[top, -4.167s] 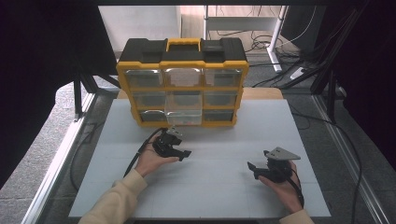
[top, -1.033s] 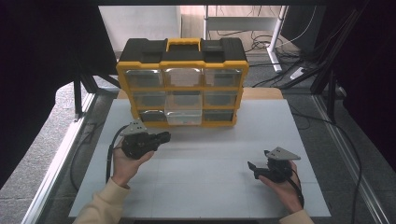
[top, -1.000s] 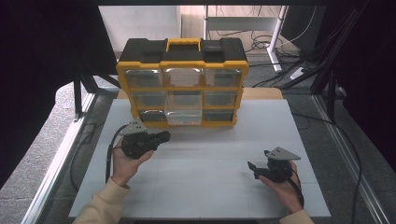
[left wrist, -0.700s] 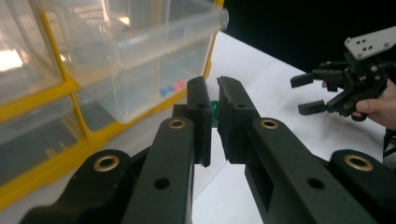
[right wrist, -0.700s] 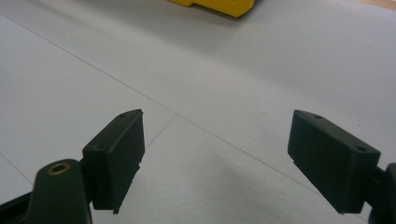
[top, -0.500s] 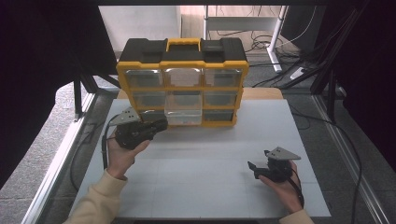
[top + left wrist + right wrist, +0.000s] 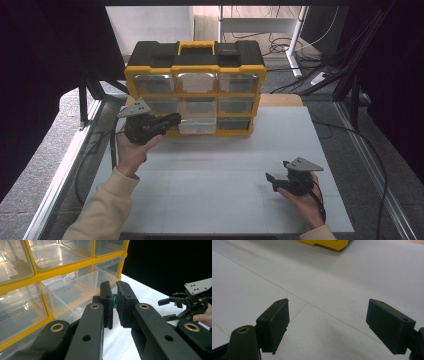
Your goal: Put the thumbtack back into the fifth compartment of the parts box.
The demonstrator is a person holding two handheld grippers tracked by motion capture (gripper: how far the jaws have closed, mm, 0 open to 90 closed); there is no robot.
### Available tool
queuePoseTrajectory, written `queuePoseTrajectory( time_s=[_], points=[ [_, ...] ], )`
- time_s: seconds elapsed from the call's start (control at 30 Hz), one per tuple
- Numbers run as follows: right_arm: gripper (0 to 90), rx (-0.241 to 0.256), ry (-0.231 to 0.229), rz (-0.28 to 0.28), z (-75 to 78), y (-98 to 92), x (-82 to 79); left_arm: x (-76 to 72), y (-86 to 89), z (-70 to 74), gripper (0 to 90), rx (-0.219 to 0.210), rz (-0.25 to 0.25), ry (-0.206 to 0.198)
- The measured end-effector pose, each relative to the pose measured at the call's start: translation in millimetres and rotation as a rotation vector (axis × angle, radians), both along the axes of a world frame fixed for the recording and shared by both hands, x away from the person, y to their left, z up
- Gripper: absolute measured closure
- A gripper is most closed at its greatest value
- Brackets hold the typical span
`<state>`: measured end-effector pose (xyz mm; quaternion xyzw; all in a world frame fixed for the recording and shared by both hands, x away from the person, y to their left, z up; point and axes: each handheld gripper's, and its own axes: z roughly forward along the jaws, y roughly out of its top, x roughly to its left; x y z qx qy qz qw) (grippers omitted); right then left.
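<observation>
A yellow and black organizer [image 7: 195, 70] with clear drawers stands at the back of the white table [image 7: 215, 165]. Its bottom middle drawer [image 7: 196, 125] is pulled out a little and shows close up in the left gripper view as a clear drawer [image 7: 75, 290]. My left gripper [image 7: 174, 119] is held off the table, its tips at that drawer's left front corner. In its own view the left gripper [image 7: 114, 285] is nearly closed, with a small green thing [image 7: 114, 299] pinched between the jaws. My right gripper [image 7: 271, 181] rests low at the front right, and its own view shows it [image 7: 328, 305] wide open over bare table.
The other drawers [image 7: 150, 82] are closed and look clear. Metal rails [image 7: 65, 170] run along the table's left side, and cables [image 7: 300, 55] lie on the floor behind. The right gripper [image 7: 185, 302] appears far off in the left gripper view.
My left gripper has lifted from the table's left part and moved up and forward to the organizer's bottom row. The right gripper has stayed still.
</observation>
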<state>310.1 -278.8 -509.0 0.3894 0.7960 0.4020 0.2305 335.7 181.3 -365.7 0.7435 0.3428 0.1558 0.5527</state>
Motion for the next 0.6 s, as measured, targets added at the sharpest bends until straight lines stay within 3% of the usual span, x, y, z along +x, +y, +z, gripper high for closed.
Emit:
queuePoseTrajectory(
  time_s=[0.2, 0.6],
  points=[
    [19.4, 0.02, -0.013, 0.009, 2.0, -0.6, -1.2, 15.9, -3.7, 0.5, 82.7, -0.016, 0.011, 0.024],
    [19.4, 0.014, -0.01, 0.024, 2.3, 1.2, -1.8, 38.9, -18.3, -1.3, 82.7, 0.017, 0.039, 0.038]
  ],
)
